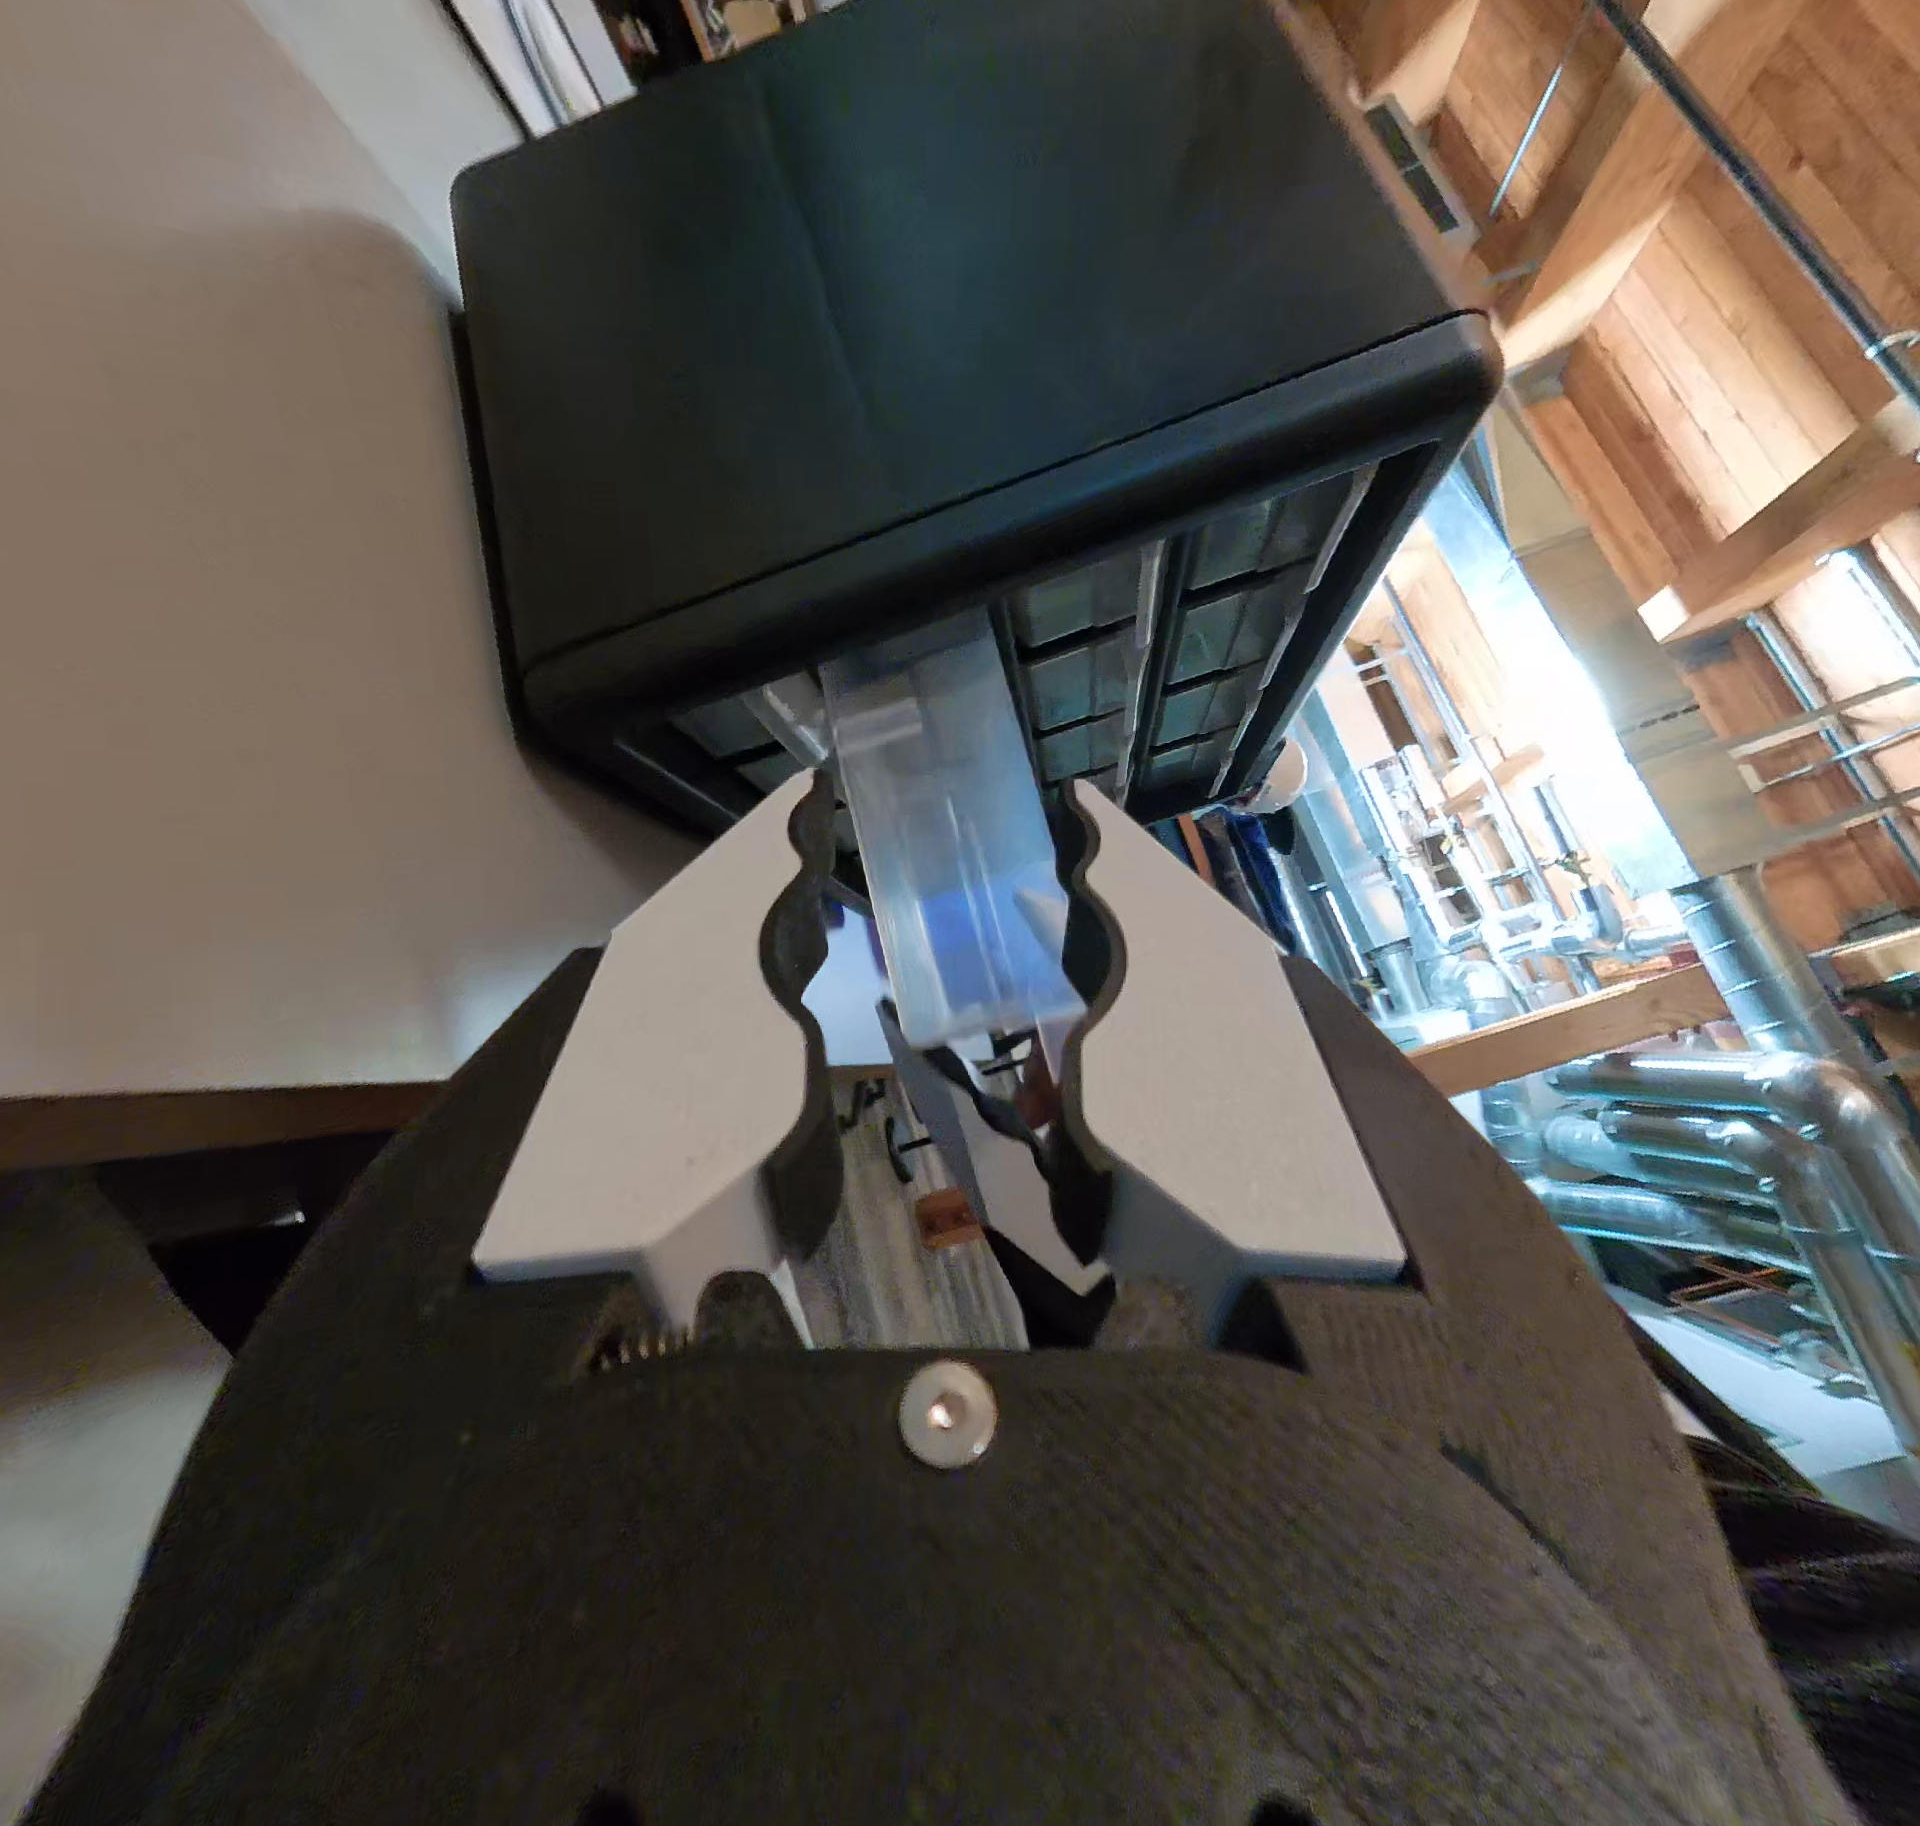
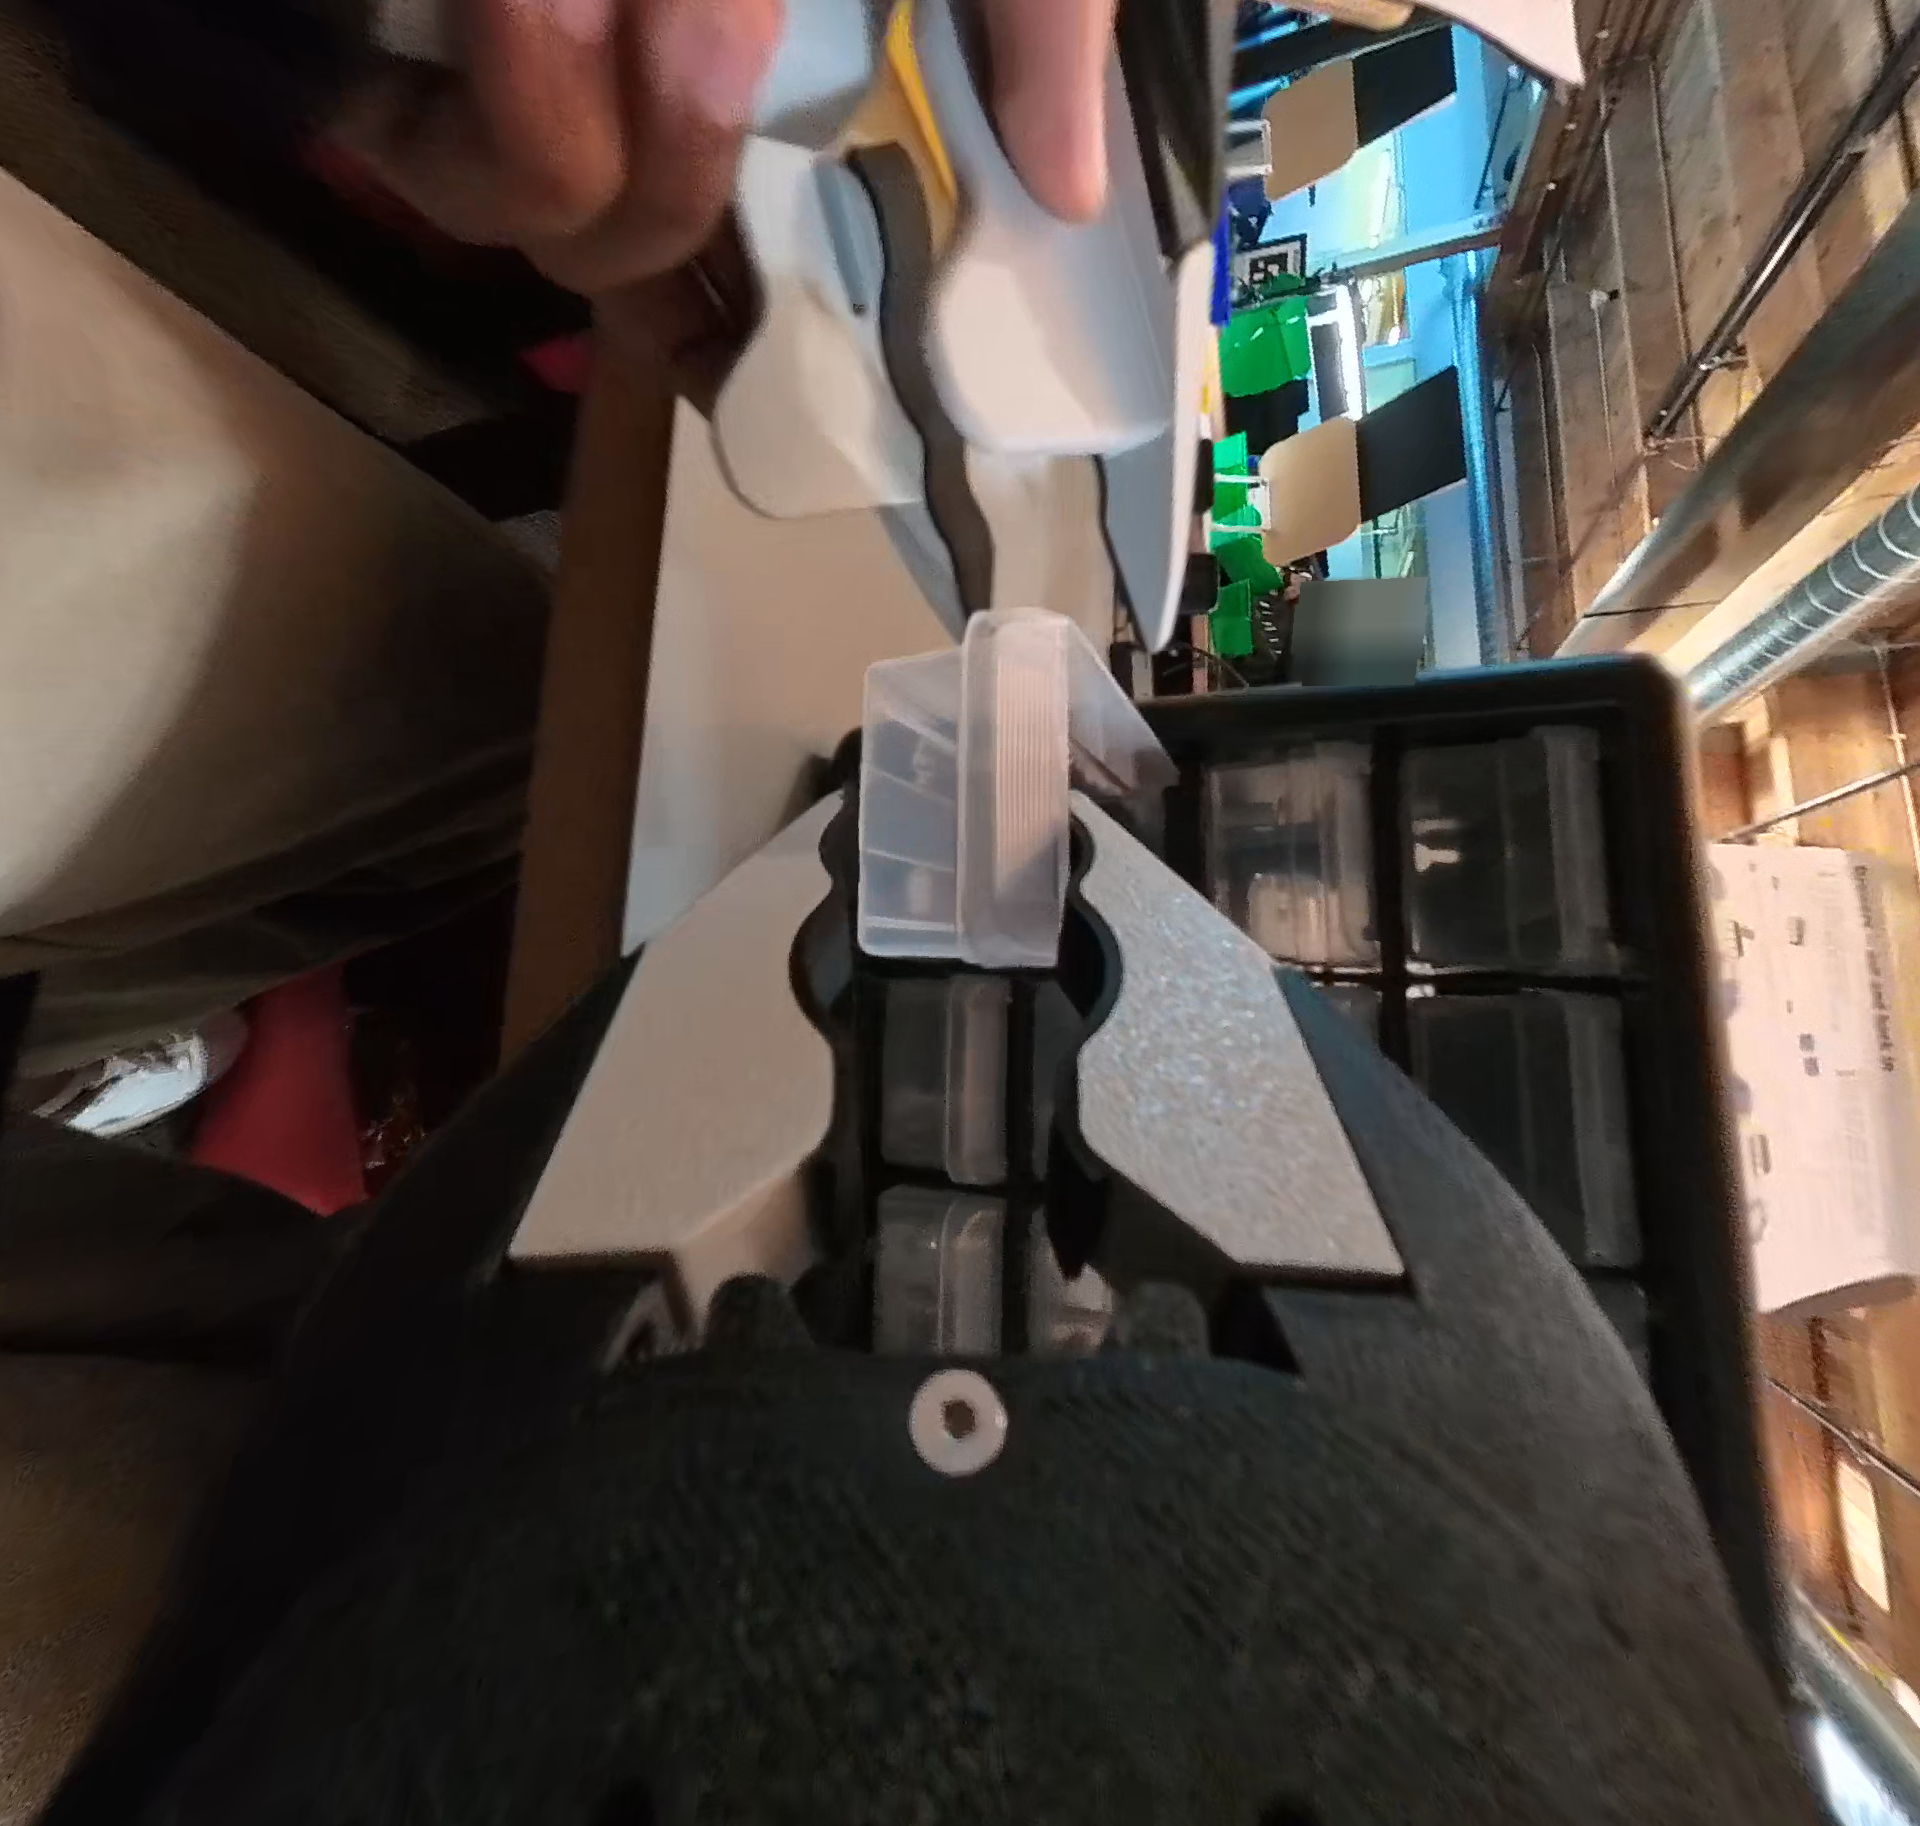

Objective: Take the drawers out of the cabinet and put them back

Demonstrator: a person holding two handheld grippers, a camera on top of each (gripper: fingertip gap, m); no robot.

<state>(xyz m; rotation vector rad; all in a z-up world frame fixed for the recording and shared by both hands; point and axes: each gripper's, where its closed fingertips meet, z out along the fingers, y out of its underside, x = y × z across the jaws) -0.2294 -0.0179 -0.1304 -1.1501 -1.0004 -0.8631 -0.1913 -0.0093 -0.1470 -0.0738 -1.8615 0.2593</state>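
Observation:
A black cabinet (image 1: 935, 322) with several clear drawers stands on a white table (image 1: 208, 529). One clear drawer (image 1: 956, 841) sticks far out of its slot at the lower left of the front. My left gripper (image 1: 945, 800) is open and straddles the drawer's sides, with a gap at the left pad. My right gripper (image 2: 961, 831) is shut on the drawer (image 2: 961, 820) at its front handle. The cabinet's frame (image 2: 1662, 841) lies to the right of it. The left gripper (image 2: 1049, 592) shows above the drawer's far edge, held by a hand (image 2: 582, 114). A right finger (image 1: 935, 1122) shows below the drawer.
The table's brown front edge (image 1: 208, 1122) runs close below the cabinet. The other drawers (image 2: 1496, 841) sit closed in their slots. Wooden beams and metal ducts (image 1: 1714, 1153) fill the background. A person's clothed legs (image 2: 208, 633) are at the left.

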